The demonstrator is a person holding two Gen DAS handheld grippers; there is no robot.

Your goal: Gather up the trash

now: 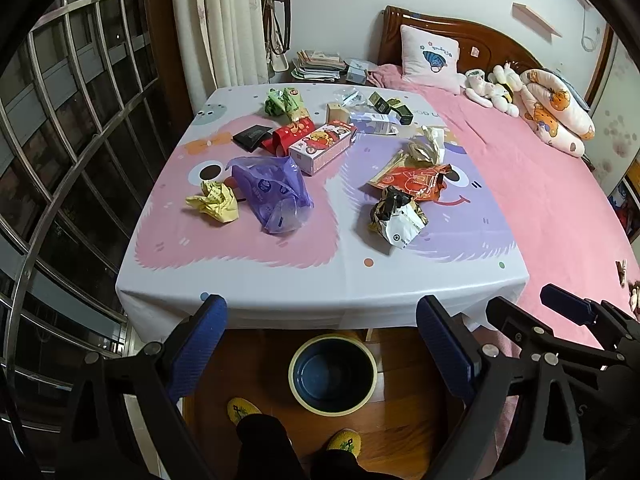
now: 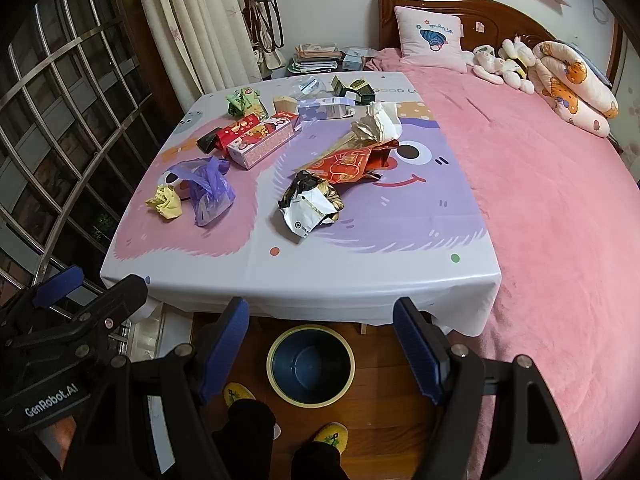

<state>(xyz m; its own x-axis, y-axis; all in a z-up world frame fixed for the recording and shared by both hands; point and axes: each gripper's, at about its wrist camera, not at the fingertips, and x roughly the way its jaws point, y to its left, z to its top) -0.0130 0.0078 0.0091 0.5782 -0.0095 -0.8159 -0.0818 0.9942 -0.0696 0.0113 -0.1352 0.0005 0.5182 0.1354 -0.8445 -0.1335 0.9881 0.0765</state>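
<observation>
Left gripper [image 1: 320, 344] and right gripper [image 2: 320, 340], both with jaws spread wide and holding nothing, hang side by side above a dark blue waste bin [image 2: 311, 364] on the wooden floor. Trash lies on the cartoon-print table [image 1: 320, 280] beyond: crumpled yellow paper [image 1: 214, 201], purple plastic bag [image 1: 276, 196], black-and-white wrapper [image 1: 396, 216], orange wrapper [image 1: 416, 182] (cartons farther back).
</observation>
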